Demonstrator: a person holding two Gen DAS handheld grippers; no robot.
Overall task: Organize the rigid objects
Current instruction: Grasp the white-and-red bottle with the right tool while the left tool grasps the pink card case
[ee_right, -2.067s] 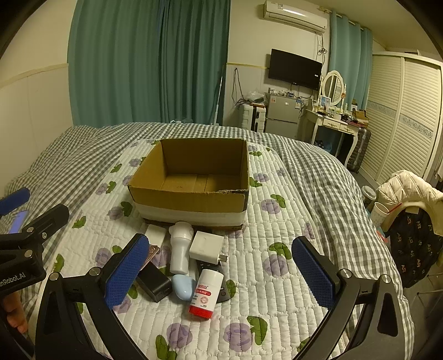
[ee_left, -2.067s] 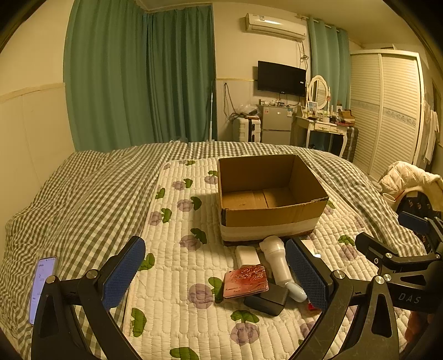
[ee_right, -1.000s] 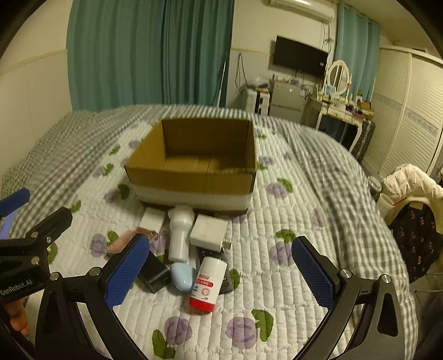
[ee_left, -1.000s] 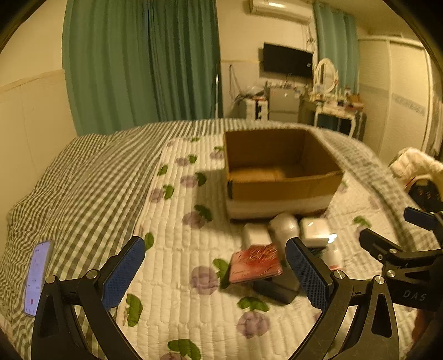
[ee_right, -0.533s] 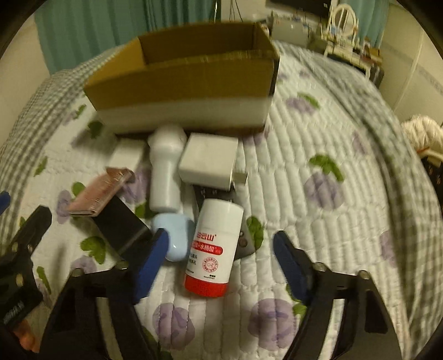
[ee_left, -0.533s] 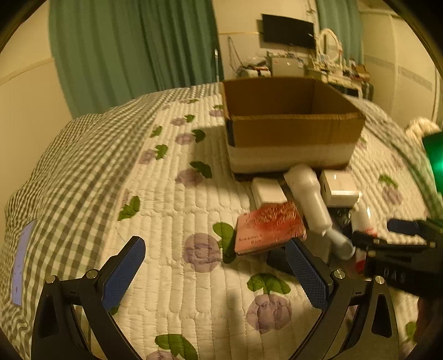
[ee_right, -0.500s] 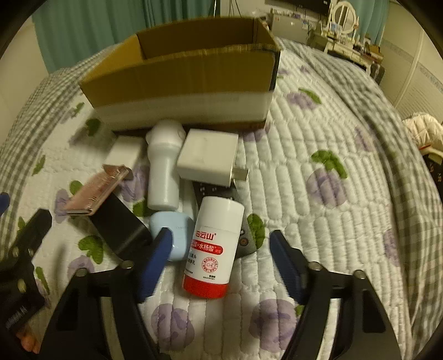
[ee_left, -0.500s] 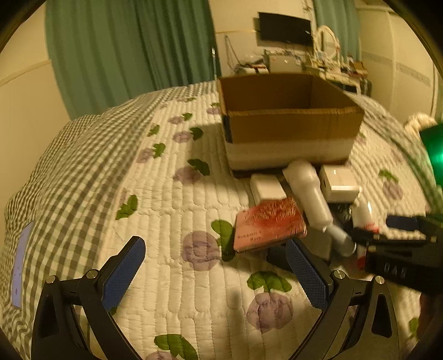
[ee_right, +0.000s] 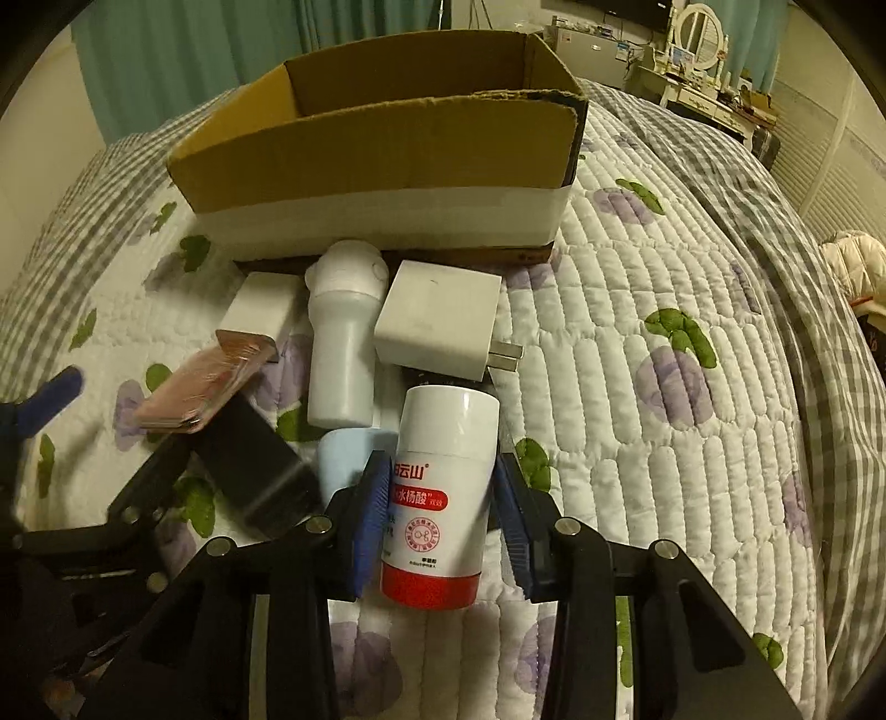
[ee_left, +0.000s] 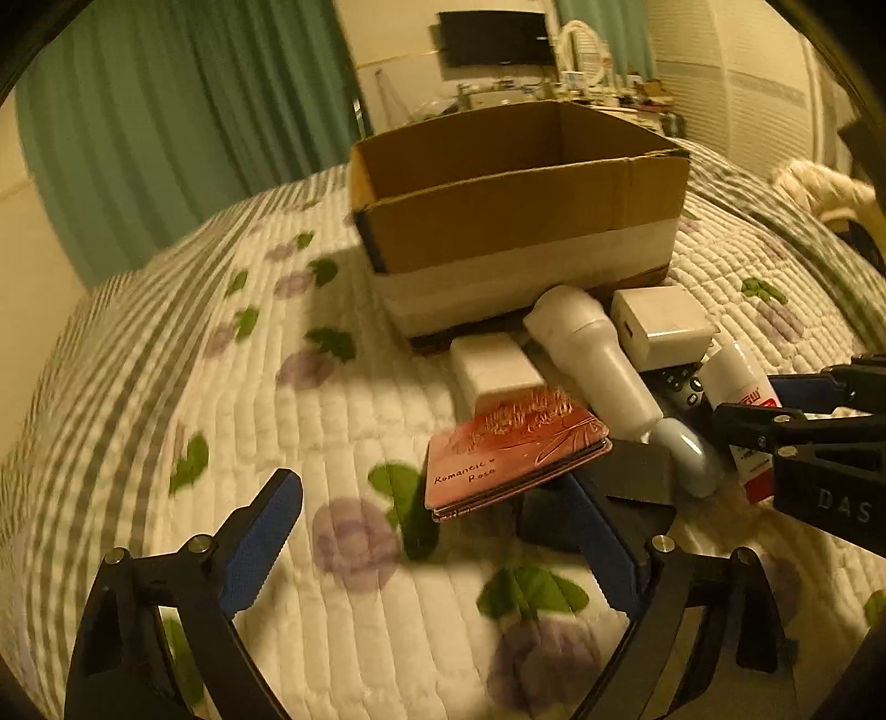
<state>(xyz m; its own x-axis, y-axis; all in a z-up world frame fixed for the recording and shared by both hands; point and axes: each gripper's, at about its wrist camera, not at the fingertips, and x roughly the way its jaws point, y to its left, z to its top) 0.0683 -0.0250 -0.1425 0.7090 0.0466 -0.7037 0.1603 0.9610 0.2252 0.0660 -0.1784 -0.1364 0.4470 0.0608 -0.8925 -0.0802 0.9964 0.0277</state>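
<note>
Indoors, quilted bed (ee_left: 343,554), green curtains (ee_left: 183,122)

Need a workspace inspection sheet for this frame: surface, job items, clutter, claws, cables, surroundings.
Surface: quilted floral bedspread over a checked cover.
Job's things: open cardboard box; in front of it a white and red bottle, white charger, white cylinder device, pink case, black box.
Clutter: nothing seen.
Claws: right claw has just been closing, pads against the bottle; left claw open near the pink case.
Cables: nothing seen.
Surroundings: green curtains, wall TV, dressing table.
</note>
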